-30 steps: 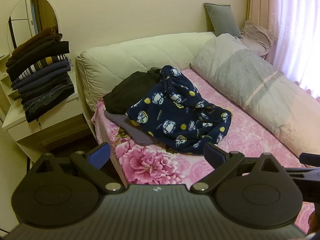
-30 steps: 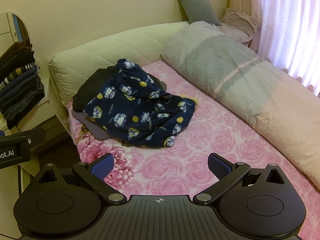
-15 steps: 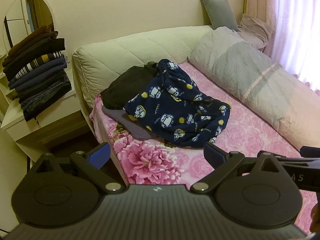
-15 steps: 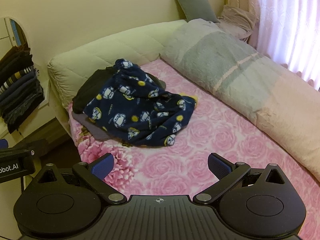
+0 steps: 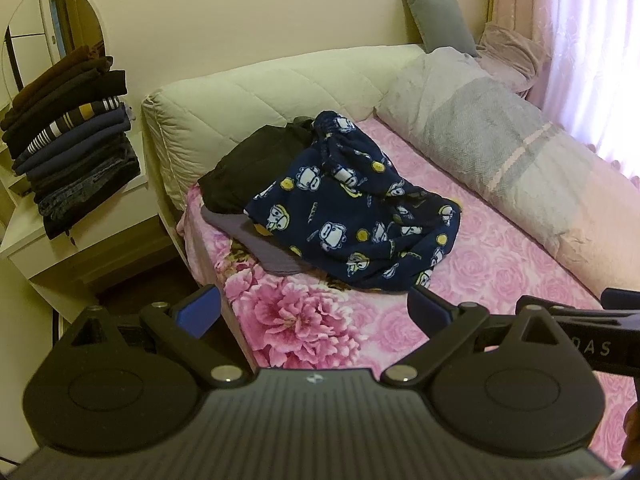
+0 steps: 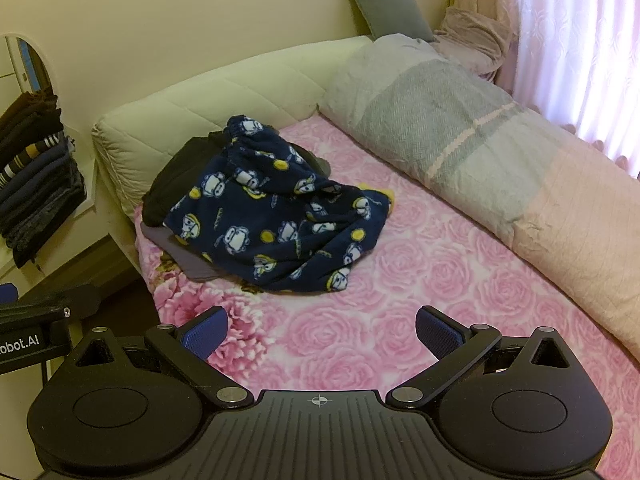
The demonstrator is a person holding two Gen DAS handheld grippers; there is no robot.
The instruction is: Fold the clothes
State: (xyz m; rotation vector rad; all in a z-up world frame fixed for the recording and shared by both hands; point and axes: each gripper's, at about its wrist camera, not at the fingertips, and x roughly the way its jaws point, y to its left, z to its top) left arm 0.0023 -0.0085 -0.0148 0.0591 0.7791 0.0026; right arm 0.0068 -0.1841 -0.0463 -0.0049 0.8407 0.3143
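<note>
— What covers the bed?
— A pink rose-print sheet (image 6: 420, 292), with one big pink bloom near its left edge.
— And behind it?
— A cream quilted headboard (image 5: 272, 92) against a pale wall (image 5: 240, 12). A grey cushion (image 5: 436, 16) leans on the wall above the headboard's right end.
— Along the right side?
— A long rolled quilt (image 6: 480, 152), grey at the far end and pink at the near end, lying beside sheer pink curtains (image 6: 576, 48). A mauve pillow (image 6: 472, 36) sits past its far end.
— To the left?
— A white dresser (image 5: 80, 240) just beside the bed, with an oval mirror (image 5: 48, 28) behind.
</note>
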